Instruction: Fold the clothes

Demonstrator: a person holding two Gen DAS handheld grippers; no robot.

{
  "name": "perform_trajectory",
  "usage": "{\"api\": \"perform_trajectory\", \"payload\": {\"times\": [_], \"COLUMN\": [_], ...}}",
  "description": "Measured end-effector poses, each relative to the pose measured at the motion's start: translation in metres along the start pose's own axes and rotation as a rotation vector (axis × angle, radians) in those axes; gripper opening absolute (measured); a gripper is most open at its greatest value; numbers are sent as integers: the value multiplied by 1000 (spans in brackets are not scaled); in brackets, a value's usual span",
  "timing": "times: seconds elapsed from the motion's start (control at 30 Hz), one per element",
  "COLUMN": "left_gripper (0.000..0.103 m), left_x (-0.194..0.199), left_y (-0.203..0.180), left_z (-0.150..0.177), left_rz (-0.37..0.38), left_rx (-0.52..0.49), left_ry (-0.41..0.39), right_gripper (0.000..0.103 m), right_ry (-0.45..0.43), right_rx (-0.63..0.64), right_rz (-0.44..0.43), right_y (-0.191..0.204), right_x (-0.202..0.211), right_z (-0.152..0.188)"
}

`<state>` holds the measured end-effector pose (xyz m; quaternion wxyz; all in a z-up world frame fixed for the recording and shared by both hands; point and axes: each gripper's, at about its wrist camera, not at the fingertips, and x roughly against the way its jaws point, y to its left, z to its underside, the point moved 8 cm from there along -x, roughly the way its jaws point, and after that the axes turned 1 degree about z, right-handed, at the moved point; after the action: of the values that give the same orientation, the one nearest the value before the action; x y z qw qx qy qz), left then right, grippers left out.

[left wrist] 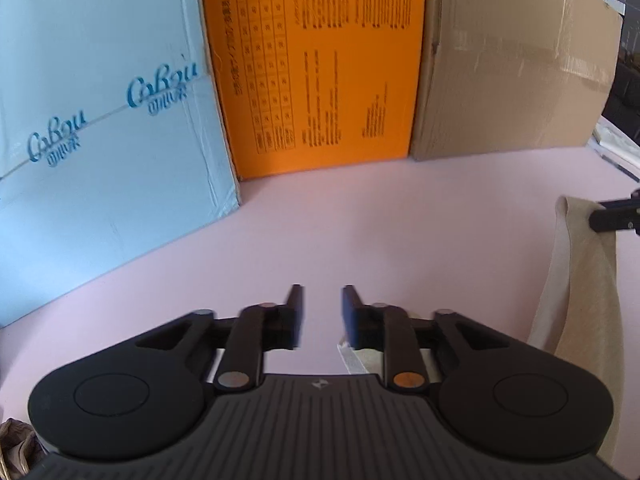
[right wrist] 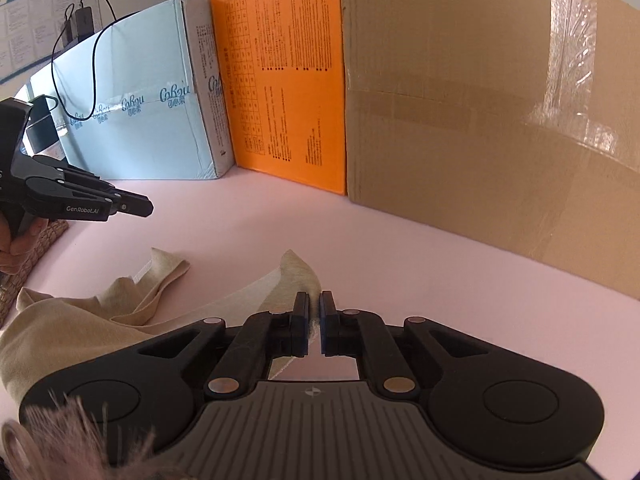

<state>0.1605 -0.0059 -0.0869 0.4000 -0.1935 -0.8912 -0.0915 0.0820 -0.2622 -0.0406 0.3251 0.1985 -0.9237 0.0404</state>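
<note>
The beige garment [right wrist: 80,320] lies rumpled at the lower left of the right wrist view on the pink tabletop [right wrist: 360,248], one soft knit corner clamped in the right gripper [right wrist: 314,322]. The left gripper [left wrist: 322,316] has its jaws apart with nothing between them. With only a thin edge pinched, the limp cloth could slip free. Behind stand smooth blue [right wrist: 140,112], orange [right wrist: 280,80] and taped brown cardboard [right wrist: 480,120] boxes.

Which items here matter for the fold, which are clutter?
In play:
beige garment
right claw, shut on a garment corner
left claw, open, nothing between its fingers
pink table

Clutter:
blue box
orange box
brown box
black cable over the blue box
wicker basket
</note>
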Motion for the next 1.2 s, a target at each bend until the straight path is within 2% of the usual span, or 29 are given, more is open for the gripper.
{"api": "perform_trajectory", "payload": {"times": [0.03,0.1,0.17,0.2,0.23,0.33,0.47,0.6,0.67,0.7,0.73,0.77,0.8,0.9,0.97,1.03,1.2], "left_gripper": [65,64,40,6,2,2,2,3,21,56,82,83,82,82,82,82,82], "left_x": [-1,-6,-15,-19,-22,-17,3,20,20,19,19,22,26,35,43,54,85], "left_y": [-2,-9,-14,-16,-17,-14,7,36,47,50,54,57,59,63,62,58,41], "left_z": [4,13,22,25,26,13,-33,-79,-83,-81,-75,-69,-59,-14,19,49,100], "left_rz": [16,47,79,89,98,94,17,-132,-185,-193,-207,-218,-215,-207,-184,-154,-84], "left_rx": [-14,-35,-33,-29,-24,-11,-3,11,26,33,44,48,48,56,68,82,151], "left_ry": [1,12,51,63,69,6,-134,-263,-276,-263,-255,-264,-267,-204,-160,-126,-88], "right_gripper": [5,5,5,5,5,5,5,5,7,13,31,45,46,46,52,57,60], "right_ry": [4,14,21,20,16,-7,-55,-103,-138,-147,-154,-164,-176,-150,-117,-68,42], "right_rx": [10,25,24,19,12,-1,15,1,-40,-76,-114,-169,-208,-245,-275,-313,-373], "right_rz": [-2,-7,-7,-4,-1,10,28,66,117,144,169,174,165,145,109,62,-44], "right_y": [0,2,2,1,-1,-5,-13,-31,-46,-54,-61,-69,-72,-69,-59,-45,4], "right_x": [-1,-3,-5,-6,-6,-4,-3,-18,-26,-29,-31,-31,-29,-21,-11,-2,26], "right_z": [-1,1,2,3,2,-4,-26,-52,-64,-66,-67,-66,-62,-41,-14,15,75]}}
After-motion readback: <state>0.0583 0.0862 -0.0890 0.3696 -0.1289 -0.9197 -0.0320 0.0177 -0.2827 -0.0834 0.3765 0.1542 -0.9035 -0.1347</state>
